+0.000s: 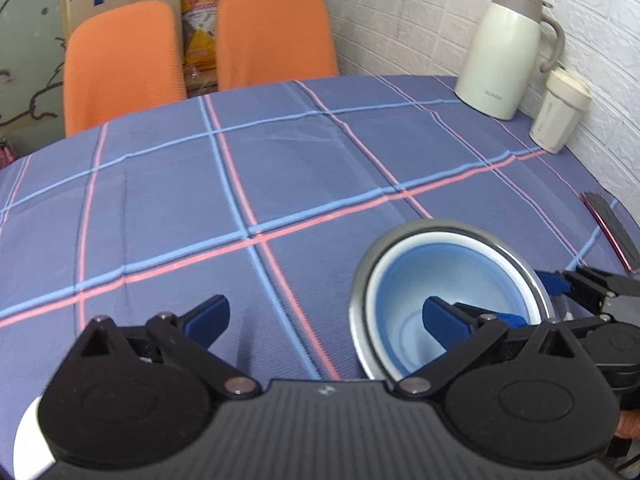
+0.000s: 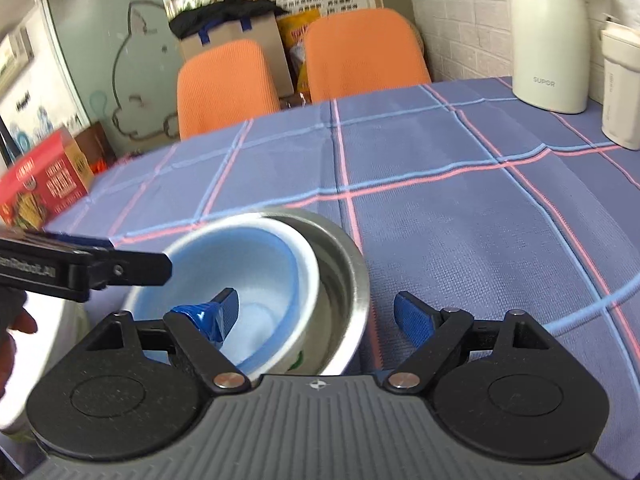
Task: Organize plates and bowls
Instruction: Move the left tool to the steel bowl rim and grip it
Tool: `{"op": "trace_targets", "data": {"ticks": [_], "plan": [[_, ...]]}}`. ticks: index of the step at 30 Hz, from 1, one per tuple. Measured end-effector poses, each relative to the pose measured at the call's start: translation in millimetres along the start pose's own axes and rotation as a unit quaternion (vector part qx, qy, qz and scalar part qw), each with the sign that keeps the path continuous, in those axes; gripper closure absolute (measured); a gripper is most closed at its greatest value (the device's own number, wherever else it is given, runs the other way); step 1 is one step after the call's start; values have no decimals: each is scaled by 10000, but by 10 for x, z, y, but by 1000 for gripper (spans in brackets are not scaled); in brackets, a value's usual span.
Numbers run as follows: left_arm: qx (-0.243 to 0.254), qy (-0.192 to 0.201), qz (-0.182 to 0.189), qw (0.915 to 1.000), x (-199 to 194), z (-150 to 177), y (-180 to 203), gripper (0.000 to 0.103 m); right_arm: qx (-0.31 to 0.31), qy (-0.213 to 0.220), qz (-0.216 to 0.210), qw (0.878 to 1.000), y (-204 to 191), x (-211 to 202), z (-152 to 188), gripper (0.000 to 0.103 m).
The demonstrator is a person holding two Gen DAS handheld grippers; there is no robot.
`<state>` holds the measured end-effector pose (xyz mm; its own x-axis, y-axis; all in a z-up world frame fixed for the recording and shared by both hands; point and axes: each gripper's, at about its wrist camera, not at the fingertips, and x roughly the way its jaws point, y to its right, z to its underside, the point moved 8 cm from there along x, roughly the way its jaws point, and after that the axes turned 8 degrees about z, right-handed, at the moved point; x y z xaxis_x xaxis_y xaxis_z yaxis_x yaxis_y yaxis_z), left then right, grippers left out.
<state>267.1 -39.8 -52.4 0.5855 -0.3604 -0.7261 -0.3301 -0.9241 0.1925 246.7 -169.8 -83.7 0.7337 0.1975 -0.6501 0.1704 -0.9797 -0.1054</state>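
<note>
While both views are looking across the plaid-covered counter (image 1: 280, 168), the left gripper (image 1: 326, 320) is sitting low at the bottom of its frame with its fingers spread wide; its left blue pad is hovering over bare cloth and its right pad is hanging over the mouth of the blue bowl (image 1: 452, 280), gripping nothing. That bowl is nesting inside a steel bowl (image 1: 362, 280) at the lower right of the left view, and the right gripper (image 1: 568, 280) is reaching in from the right edge there, its tips near the steel rim.

In the right view, the left gripper (image 2: 160, 266) is entering from the left edge at mid-height, level and pointing right, its tip over the blue bowl's (image 2: 240, 264) near rim. The right gripper (image 2: 316, 312) is filling the bottom of the frame, fingers wide apart: the left pad is sitting inside the blue bowl, the right pad outside the steel bowl (image 2: 344, 264), so the jaws are straddling both walls without closing on them.

Counting: two bowls, nested; two orange chairs (image 2: 228, 80) along the top; one white kettle (image 2: 550, 40) and one white cup (image 2: 622, 92) at the upper right; one red box (image 2: 40, 180) at the left edge.
</note>
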Motion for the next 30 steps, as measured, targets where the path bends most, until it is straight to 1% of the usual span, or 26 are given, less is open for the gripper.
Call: {"op": "trace_targets", "data": {"ticks": [4,8,11,15,17,19,21,26,30], "plan": [[219,-159,49,9996,141,-19,97,1,-179,4,188,9997,24,0,20,31],[386,-342,-88,9986,274,-6,113,1,-274,9,334,9991,60,-13,41,31],[304,-440,-94,9985,327,4,83,1,-460,18,449,9979,38,-4,61,29],[209,-594,-74,9980,382,31,69,1,-393,0,570,9976,13,0,60,28],[79,-692,19,9976,388,36,58,1,-357,-176,624,9973,-29,1,46,27],[-45,-815,103,9966,394,46,48,1,-368,-372,730,9960,-57,-1,33,29],[-106,-947,27,9954,402,65,26,1,-330,-450,645,9964,-52,0,36,28],[-105,-803,55,9967,343,3,27,1,-162,-556,437,9974,7,-90,97,29],[-110,-901,99,9958,388,22,77,2,-172,-512,452,9975,-32,-109,135,29]]}}
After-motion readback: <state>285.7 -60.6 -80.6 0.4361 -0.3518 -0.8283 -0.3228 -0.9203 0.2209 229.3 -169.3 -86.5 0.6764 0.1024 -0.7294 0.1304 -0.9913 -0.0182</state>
